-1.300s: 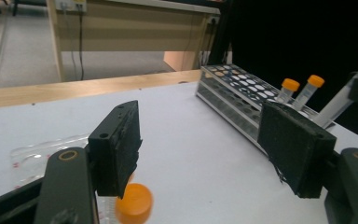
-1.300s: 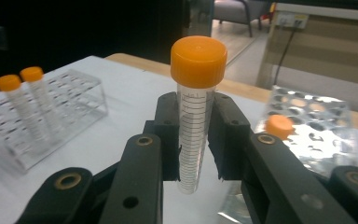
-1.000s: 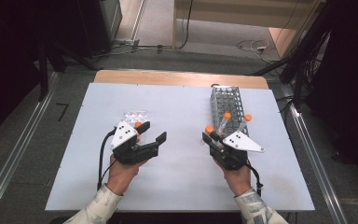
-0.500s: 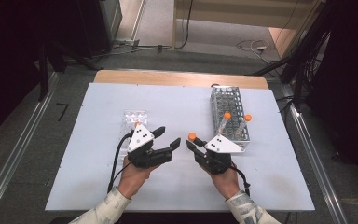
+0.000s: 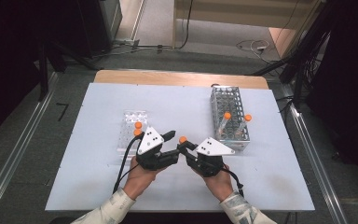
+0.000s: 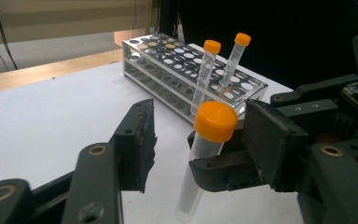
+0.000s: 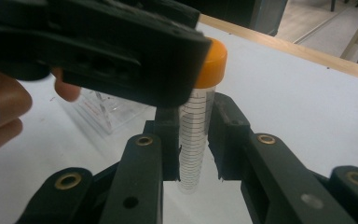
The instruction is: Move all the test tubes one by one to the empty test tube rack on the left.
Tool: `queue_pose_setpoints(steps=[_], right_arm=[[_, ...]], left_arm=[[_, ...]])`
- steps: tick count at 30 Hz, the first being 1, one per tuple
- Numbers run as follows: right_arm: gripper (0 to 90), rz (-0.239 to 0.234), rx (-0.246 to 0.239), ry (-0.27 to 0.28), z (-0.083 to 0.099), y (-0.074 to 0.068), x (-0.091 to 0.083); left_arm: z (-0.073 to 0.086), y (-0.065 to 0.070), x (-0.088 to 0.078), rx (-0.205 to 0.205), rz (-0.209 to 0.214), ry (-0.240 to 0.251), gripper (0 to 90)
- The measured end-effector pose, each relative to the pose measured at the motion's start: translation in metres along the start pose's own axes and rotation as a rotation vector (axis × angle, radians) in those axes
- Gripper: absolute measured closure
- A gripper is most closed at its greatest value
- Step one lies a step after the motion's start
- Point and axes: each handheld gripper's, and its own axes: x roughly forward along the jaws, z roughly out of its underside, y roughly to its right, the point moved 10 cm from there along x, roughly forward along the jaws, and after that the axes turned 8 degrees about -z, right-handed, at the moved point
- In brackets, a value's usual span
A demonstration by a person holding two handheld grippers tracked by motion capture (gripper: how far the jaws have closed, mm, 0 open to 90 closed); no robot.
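Observation:
A clear tube with an orange cap (image 5: 182,139) stands upright over the middle front of the white table. My right gripper (image 5: 185,150) is shut on it. In the right gripper view the tube (image 7: 193,140) is pinched between both pads, below its cap. My left gripper (image 5: 173,145) faces the right one, and its jaws have just been closing with the tube's top between them. In the left gripper view the orange cap (image 6: 215,121) sits between the pads (image 6: 137,140); the left pad is clear of it and the right pad is near it.
A metal tube rack (image 5: 223,95) stands at the right and holds two orange-capped tubes (image 5: 227,115). A clear plastic rack (image 5: 133,116) lies left of centre with two orange caps (image 5: 138,125) at its near end. Bare table lies in front of and beside the hands.
Both hands have come together at the middle of the table. The right gripper brought its tube leftward, and the left gripper's jaws have narrowed around the tube's top.

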Motion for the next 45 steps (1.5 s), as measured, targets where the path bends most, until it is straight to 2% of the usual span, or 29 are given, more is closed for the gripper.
queue_pose_setpoints(steps=[8,14,24,25,28,33,39,45], right_arm=[[72.0,-0.011,-0.001,-0.001,0.0,-0.003,0.0],[72.0,-0.012,0.002,-0.004,0.0,-0.003,0.001],[71.1,-0.014,-0.002,-0.003,0.001,-0.003,0.001],[70.1,-0.015,-0.005,-0.003,0.001,-0.003,0.001],[57.1,-0.034,0.004,-0.008,0.002,-0.004,0.001],[42.1,-0.032,0.001,-0.019,0.003,-0.001,-0.002],[38.5,-0.03,0.0,-0.022,0.004,0.003,-0.01],[35.1,-0.005,0.007,-0.011,0.005,0.012,-0.025]], left_arm=[[0.002,0.003,0.001,0.017,0.005,0.0,60.5],[0.003,0.004,0.001,0.021,0.009,0.003,68.0],[0.004,0.004,0.001,0.022,0.008,0.004,69.6],[0.003,0.004,0.001,0.02,0.007,0.005,69.6],[0.002,0.0,0.0,0.009,0.002,0.009,69.7],[-0.001,-0.008,-0.002,-0.018,-0.008,0.013,69.9],[-0.006,-0.017,-0.003,-0.039,-0.021,0.023,69.9],[-0.014,-0.026,-0.005,-0.054,-0.04,0.036,69.9]])
